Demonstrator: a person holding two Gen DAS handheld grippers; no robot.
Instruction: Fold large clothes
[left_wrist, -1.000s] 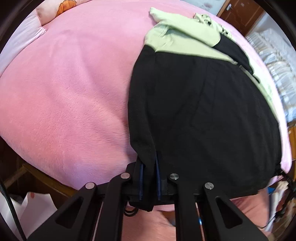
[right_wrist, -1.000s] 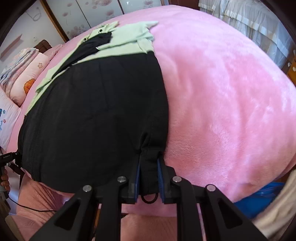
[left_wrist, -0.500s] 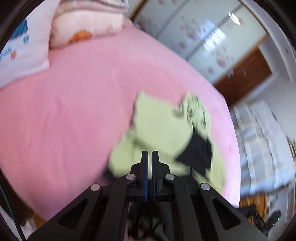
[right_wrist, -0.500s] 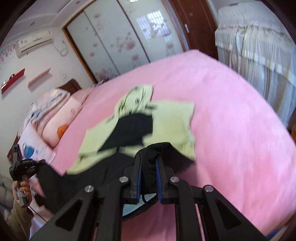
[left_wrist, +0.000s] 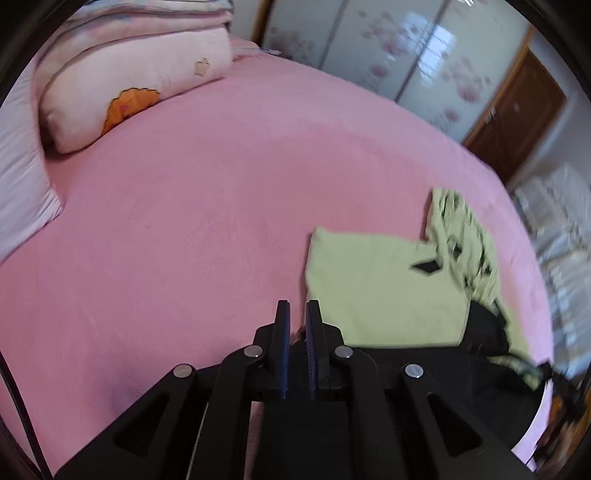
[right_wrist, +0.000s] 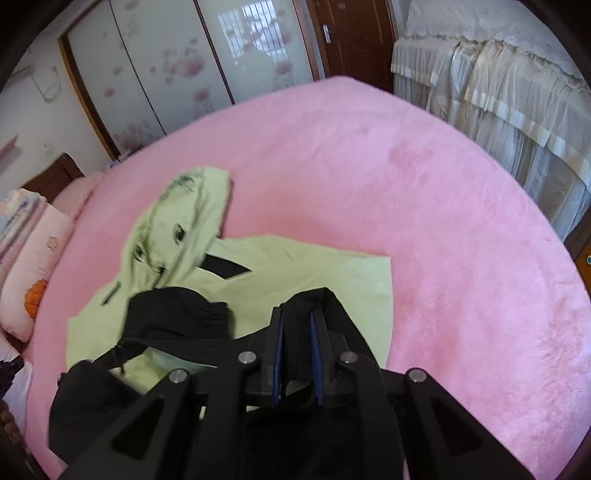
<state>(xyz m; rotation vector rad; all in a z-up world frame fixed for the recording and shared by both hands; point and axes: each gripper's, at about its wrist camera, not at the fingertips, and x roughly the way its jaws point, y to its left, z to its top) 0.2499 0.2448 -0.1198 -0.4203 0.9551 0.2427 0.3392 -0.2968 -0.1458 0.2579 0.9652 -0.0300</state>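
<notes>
A large hooded garment, pale green (left_wrist: 373, 284) above and black (left_wrist: 461, 376) below, lies on the pink bed. Its green hood (right_wrist: 177, 225) points toward the wardrobe. My right gripper (right_wrist: 297, 314) is shut on the black hem (right_wrist: 325, 299) and holds it lifted over the green upper part. My left gripper (left_wrist: 297, 306) stands over the garment's left edge, its jaws a narrow gap apart with pink bed showing between the tips; the black cloth lies under and behind it, and I cannot tell whether it is held.
The pink blanket (left_wrist: 192, 206) covers the bed. Pillows and folded bedding (left_wrist: 122, 74) sit at its head. Wardrobe doors (right_wrist: 177, 62), a brown door (right_wrist: 354, 33) and lace curtains (right_wrist: 495, 77) surround the bed.
Both grippers have lifted the black hem from the near bed edge and carried it forward over the green top. The left jaws, tight together half a second ago, now stand slightly apart.
</notes>
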